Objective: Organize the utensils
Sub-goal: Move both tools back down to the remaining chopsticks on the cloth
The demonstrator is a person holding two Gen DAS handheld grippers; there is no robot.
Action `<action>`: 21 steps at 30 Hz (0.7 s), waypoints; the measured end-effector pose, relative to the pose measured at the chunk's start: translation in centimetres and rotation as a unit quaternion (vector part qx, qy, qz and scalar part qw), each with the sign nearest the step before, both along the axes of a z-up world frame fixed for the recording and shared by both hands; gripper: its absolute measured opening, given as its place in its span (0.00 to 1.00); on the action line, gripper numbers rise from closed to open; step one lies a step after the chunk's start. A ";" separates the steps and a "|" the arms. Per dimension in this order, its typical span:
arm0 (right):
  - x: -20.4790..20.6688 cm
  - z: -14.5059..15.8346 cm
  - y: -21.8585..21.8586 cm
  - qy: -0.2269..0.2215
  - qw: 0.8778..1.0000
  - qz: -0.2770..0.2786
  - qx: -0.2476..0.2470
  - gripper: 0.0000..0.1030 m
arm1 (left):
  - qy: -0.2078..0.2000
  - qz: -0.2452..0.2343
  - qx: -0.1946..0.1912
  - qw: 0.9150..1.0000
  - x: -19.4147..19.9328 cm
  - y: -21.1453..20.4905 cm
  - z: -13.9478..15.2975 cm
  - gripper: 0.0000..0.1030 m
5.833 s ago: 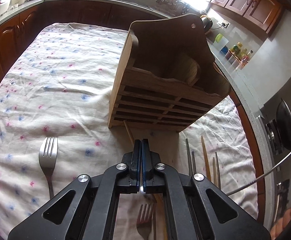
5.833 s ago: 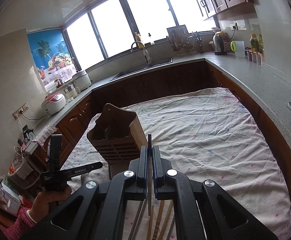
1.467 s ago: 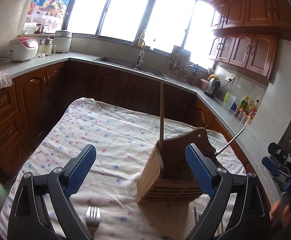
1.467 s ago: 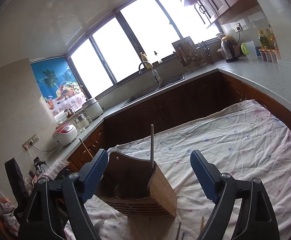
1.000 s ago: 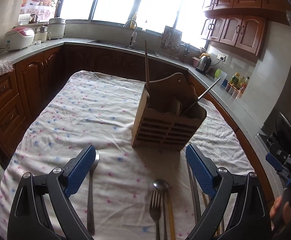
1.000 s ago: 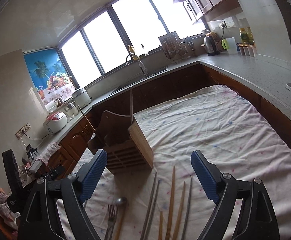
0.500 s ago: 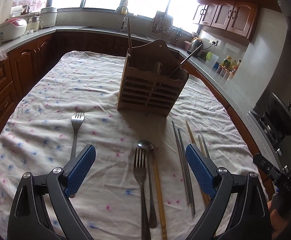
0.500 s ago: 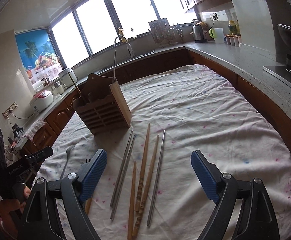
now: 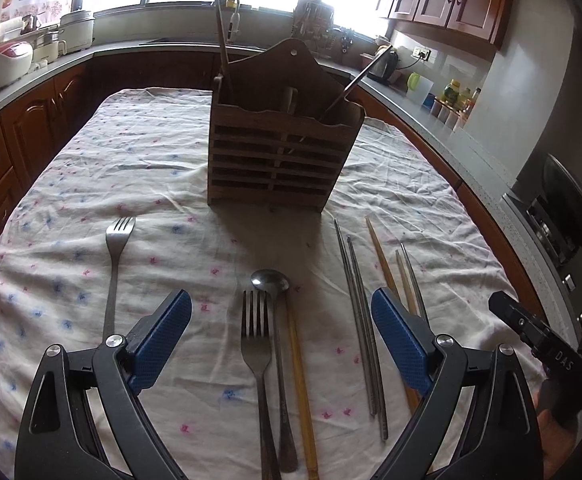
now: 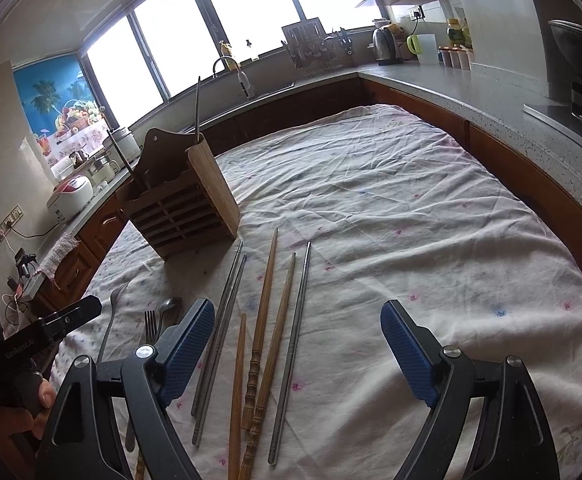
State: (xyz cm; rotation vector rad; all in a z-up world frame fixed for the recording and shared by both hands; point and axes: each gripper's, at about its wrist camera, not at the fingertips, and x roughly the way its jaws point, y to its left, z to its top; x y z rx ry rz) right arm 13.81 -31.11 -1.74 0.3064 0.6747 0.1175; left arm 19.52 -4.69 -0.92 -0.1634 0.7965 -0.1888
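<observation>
Both my left gripper (image 9: 281,338) and right gripper (image 10: 297,346) spread their fingers wide, empty, before the wooden holder (image 9: 281,160), choosing among the chopsticks (image 10: 265,308).

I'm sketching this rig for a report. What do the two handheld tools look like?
Both match: the left tool and right tool have black angular plastic frames with triangular cutouts, silver round bolts, and blue textured pads on the fingers. White lettering marks the side of each.
</observation>
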 end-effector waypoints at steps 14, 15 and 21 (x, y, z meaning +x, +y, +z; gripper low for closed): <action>8.1 -2.4 0.0 0.069 0.997 0.031 0.013 0.27 | 0.096 -0.074 0.000 0.993 9.1 -5.3 -3.2 0.42; 8.6 -2.6 0.1 0.073 0.997 0.033 0.011 0.25 | 0.100 -0.078 -0.002 0.992 9.6 -5.7 -3.3 0.42; 10.9 -4.1 0.6 0.098 0.994 0.038 0.001 0.21 | 0.114 -0.090 0.022 0.989 12.5 -7.6 -4.3 0.34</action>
